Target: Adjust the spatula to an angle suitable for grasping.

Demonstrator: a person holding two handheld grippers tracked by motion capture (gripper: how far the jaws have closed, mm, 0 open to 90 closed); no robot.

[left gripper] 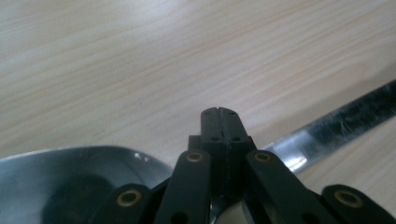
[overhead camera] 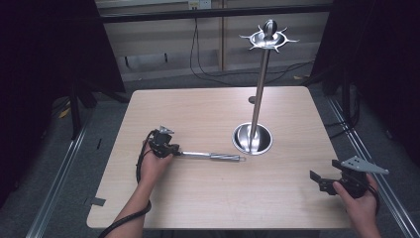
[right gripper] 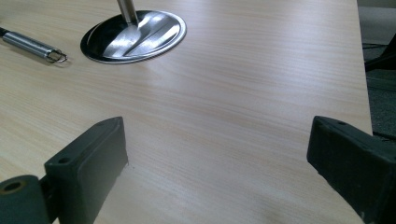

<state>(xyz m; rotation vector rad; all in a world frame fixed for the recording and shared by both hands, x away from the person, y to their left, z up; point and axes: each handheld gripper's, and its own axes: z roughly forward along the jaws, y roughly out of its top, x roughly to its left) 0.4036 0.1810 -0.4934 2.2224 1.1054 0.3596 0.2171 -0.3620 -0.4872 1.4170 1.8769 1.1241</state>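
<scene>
A steel spoon lies on the wooden table, its round handle pointing right toward the stand. My left gripper is shut on the spoon's neck. In the left gripper view the black jaws meet at the tip of my left gripper, with the spoon's bowl at lower left and its flat shaft running off to the right. My right gripper is held open near the table's front right corner. In its own view my right gripper has bare wood between its fingers.
A tall steel utensil stand rises from a round dished base right of centre, with a hooked crown on top. The base and the spoon's handle end lie ahead of the right gripper. Cables run across the floor beyond the table.
</scene>
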